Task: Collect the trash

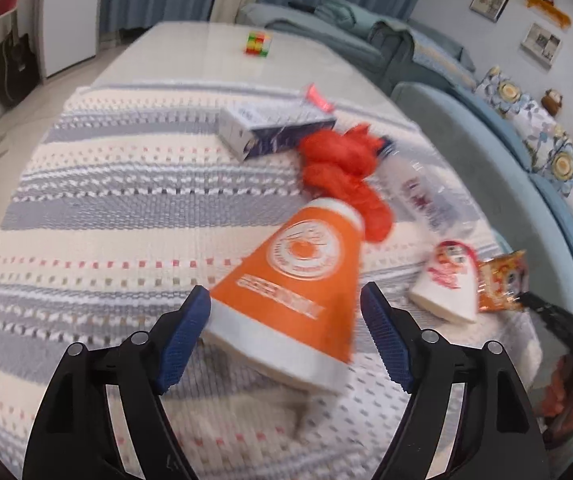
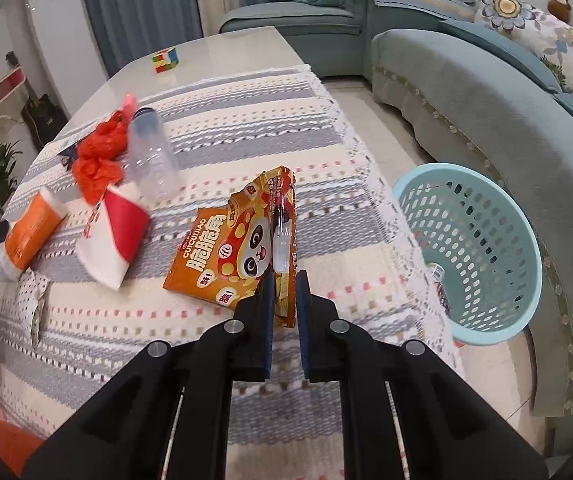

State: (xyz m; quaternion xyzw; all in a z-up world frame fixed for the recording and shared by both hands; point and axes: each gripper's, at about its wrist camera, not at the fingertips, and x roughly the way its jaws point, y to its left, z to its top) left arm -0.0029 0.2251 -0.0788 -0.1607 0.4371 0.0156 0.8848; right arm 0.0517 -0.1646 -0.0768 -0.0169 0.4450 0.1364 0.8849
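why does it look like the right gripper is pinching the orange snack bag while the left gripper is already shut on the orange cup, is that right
Not quite. The left gripper is open: in the left wrist view its fingers sit either side of the orange cup with gaps showing. The right gripper is indeed shut on the snack bag, per the right wrist view.

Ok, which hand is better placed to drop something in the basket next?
The right. Its tongs are already shut on the snack packet, and the blue basket sits just to their right. The left tongs are open around the orange cup, not yet gripping.
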